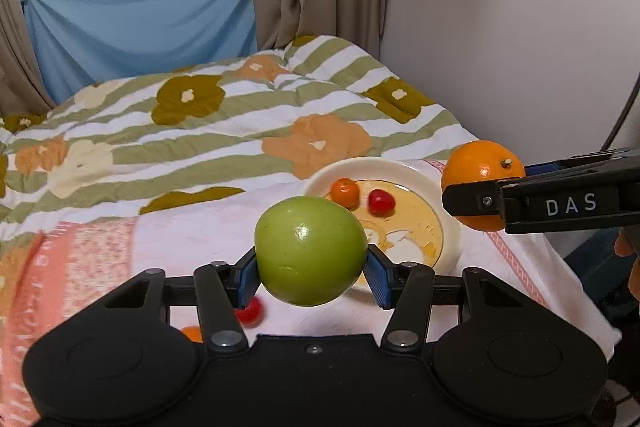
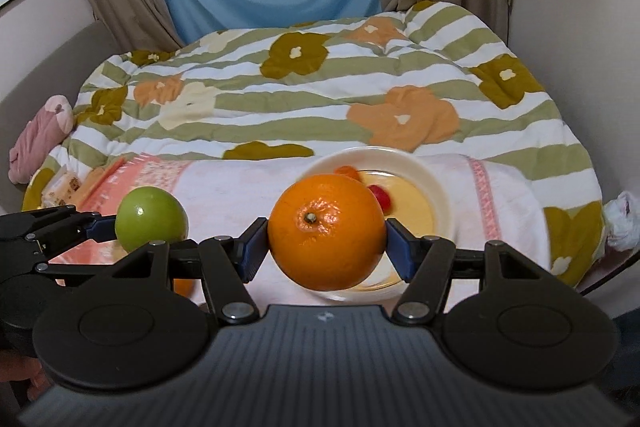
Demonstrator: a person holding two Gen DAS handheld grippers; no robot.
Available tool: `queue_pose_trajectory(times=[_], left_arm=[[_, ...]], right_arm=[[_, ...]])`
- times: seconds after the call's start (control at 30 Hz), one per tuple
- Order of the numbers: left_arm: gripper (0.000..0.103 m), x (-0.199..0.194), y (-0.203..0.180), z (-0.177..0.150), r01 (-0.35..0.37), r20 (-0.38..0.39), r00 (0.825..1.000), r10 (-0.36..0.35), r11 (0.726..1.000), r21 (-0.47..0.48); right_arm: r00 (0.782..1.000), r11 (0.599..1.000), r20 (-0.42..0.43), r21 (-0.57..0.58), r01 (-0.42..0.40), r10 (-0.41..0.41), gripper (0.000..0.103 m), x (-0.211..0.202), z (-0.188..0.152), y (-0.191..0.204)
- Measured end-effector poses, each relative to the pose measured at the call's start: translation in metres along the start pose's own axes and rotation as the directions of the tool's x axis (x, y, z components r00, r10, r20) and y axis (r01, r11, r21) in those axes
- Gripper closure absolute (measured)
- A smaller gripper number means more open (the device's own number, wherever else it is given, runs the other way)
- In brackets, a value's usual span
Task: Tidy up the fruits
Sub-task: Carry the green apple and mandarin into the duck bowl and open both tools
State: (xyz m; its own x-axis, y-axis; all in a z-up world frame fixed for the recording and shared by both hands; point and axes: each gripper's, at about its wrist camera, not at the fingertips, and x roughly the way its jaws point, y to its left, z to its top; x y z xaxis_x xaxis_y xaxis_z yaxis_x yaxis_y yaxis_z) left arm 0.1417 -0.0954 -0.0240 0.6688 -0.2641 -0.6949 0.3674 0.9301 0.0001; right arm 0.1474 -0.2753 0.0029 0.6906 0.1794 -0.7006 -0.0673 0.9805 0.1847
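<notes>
Apple (image 1: 311, 251) clamped between left gripper (image 1: 312, 273) pads, held in air above towel (image 1: 192, 239) near bed's front edge. Orange (image 2: 327, 231) clamped in right gripper (image 2: 327, 251), raised just before plate (image 2: 434, 183). Plate on towel, toward its right end, holding small orange fruit (image 1: 345, 191) and red fruit (image 1: 381, 202). Another red fruit (image 1: 250, 311) on towel beneath left gripper.

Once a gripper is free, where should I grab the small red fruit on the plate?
Take the red fruit across its middle, coming from above. It is small and round, low in the plate, and the little orange fruit sits close to its left, so put the fingers front and back, not left and right.
</notes>
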Motion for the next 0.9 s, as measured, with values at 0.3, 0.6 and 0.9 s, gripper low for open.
queue_pose_trajectory(times=[0.3,0.6,0.9], left_arm=[[0.045,0.073,-0.044,0.018,-0.014,-0.056,0.998,0.014,1.000,-0.008],[0.045,0.136,-0.071,0.015,-0.008,-0.152,0.988,0.012,0.999,0.031],[0.030,0.146,-0.081,0.011,0.001,-0.197,0.980,0.007,0.999,0.039]], right_arm=[[0.997,0.999,-0.064,-0.025,-0.037,0.036,0.026,0.056,0.019,-0.069],[0.993,0.997,-0.109,-0.046,-0.058,0.053,0.026,0.102,0.027,-0.099],[0.987,0.996,-0.143,-0.037,-0.084,0.077,0.026,0.118,0.027,-0.108]])
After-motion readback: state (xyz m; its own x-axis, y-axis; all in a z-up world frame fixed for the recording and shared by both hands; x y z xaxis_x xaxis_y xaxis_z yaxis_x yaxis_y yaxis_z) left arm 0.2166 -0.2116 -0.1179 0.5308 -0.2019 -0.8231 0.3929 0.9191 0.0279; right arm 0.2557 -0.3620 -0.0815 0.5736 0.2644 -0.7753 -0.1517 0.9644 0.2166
